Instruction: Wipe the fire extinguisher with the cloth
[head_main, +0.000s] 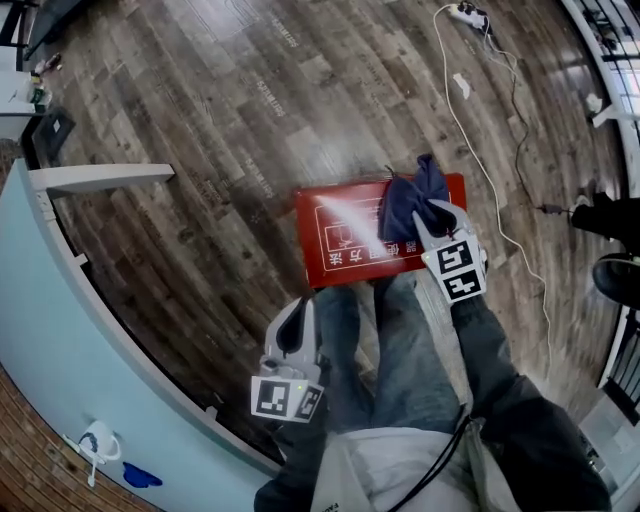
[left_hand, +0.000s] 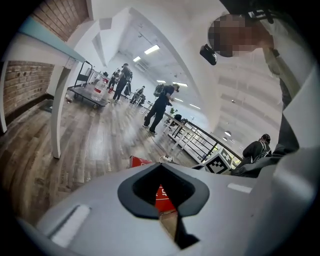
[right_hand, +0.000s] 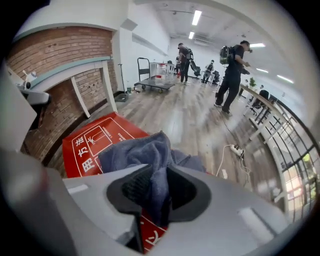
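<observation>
Red fire extinguisher box (head_main: 345, 245) lies flat on the wood floor (head_main: 200, 100), just ahead of the person's legs (head_main: 400, 340), printed face up. Dark blue cloth (head_main: 408, 205) sits bunched on the box's right end. Right hand-held gripper (head_main: 432, 212) points steeply down w/ jaws clamped on the cloth, a fold pinched btwn the pads. Left hand-held gripper (head_main: 303, 305) is apart from the box, nearer the person, jaws drawn together, nothing btwn them. Pale blue counter (head_main: 60, 330) is at the left; white cable (head_main: 490, 180) trails to the right.
</observation>
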